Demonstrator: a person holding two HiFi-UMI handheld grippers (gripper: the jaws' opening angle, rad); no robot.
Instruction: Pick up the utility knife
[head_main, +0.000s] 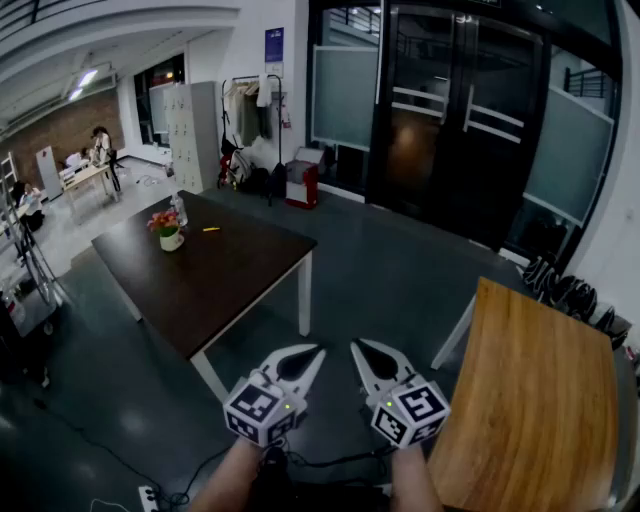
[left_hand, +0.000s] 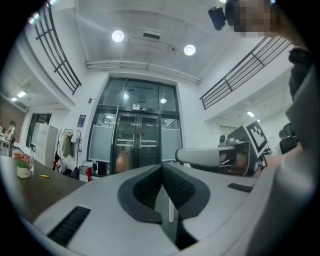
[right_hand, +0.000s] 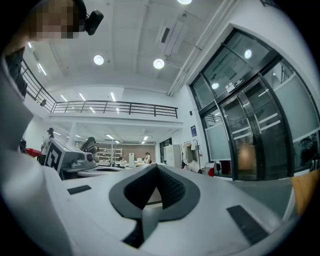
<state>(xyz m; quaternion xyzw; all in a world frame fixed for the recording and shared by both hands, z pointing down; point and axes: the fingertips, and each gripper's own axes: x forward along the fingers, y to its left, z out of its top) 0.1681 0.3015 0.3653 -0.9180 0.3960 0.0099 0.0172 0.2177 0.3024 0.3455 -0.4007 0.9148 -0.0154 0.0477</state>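
The utility knife (head_main: 211, 229) is a small yellow object lying on the far side of the dark table (head_main: 230, 275), well ahead of both grippers. It also shows as a yellow speck (left_hand: 44, 175) in the left gripper view. My left gripper (head_main: 318, 350) and right gripper (head_main: 358, 345) are held side by side in the air over the floor, short of the table's near corner. Both point level and are shut with nothing between the jaws. The shut tips meet at the left gripper (left_hand: 161, 166) and at the right gripper (right_hand: 157, 166).
A pot of flowers (head_main: 170, 232) and a bottle (head_main: 180, 208) stand on the dark table near the knife. A light wooden table (head_main: 540, 400) lies at the right. Dark glass doors (head_main: 460, 120) are ahead. A power strip (head_main: 150, 495) and cables lie on the floor.
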